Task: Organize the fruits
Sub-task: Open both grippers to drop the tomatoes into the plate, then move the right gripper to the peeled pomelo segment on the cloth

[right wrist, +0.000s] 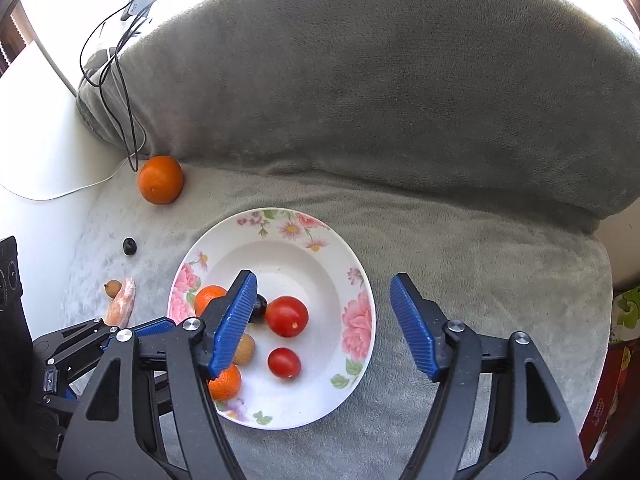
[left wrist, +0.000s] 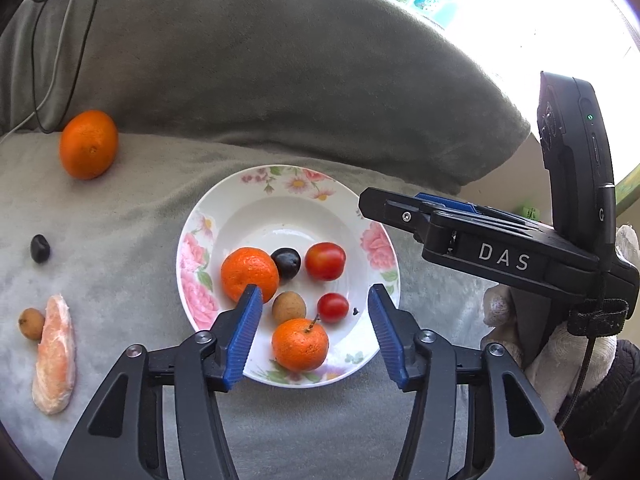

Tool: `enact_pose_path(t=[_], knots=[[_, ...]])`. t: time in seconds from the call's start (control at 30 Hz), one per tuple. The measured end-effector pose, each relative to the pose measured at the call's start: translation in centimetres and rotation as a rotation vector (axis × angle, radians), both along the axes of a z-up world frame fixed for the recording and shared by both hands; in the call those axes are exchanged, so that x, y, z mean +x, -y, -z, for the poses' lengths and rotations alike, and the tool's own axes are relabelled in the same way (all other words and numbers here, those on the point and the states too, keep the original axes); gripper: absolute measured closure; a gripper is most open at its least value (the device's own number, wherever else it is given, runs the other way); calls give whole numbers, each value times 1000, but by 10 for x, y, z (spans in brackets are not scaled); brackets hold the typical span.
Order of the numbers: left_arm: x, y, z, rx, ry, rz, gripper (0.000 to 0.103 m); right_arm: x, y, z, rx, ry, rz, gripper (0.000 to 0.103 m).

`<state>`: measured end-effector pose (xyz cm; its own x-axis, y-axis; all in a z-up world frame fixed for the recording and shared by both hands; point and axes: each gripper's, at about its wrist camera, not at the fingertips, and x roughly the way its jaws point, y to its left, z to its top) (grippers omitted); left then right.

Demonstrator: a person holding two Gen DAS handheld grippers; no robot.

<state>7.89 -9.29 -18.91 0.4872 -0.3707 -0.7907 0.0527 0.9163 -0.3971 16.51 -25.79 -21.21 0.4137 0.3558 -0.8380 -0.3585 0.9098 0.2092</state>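
A floral white plate (left wrist: 280, 184) (right wrist: 304, 240) on the grey blanket holds two mandarins (left wrist: 249, 272) (left wrist: 300, 345), a dark plum (left wrist: 286, 262), two red tomatoes (left wrist: 325, 261) (left wrist: 333, 307) and a brown longan (left wrist: 289, 307). My left gripper (left wrist: 315, 300) is open and empty above the plate's near side. My right gripper (right wrist: 324, 292) is open and empty over the plate; it also shows in the left wrist view (left wrist: 404, 212). Off the plate to the left lie a big orange (left wrist: 89, 144) (right wrist: 161, 179), a dark fruit (left wrist: 40, 248) (right wrist: 129, 246), a longan (left wrist: 30, 323) (right wrist: 112, 288) and a peeled pomelo segment (left wrist: 55, 356) (right wrist: 123, 306).
A grey cushion (left wrist: 260, 72) (right wrist: 360, 80) rises behind the plate. Black and white cables (left wrist: 52, 40) (right wrist: 120, 64) hang at the far left. A white surface (right wrist: 36, 128) borders the blanket on the left. My gloved hand (left wrist: 560, 344) holds the right gripper.
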Motion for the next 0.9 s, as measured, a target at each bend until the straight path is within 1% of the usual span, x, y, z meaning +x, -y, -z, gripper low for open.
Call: enact_pose_path(t=[0.03,0.13,0.57,0.8,0.9], knots=[[-1,-1,-1,1,2,-1,39,-1,0,-1,3,5,3,21],[-3,-5,-4,1,5,-3,39,-3,-2,-4,2,9,10,18],[-19,-33,-20,2,16,-22,39,-14,-21,-14,12,0,27,18],[-25,-53,-22,-5,18,-47,39,-21,-38,-23,10,9,23,18],[-32,-64,-23,-11,16,-60,39,-22,-46,-25,41,-10,8,18]])
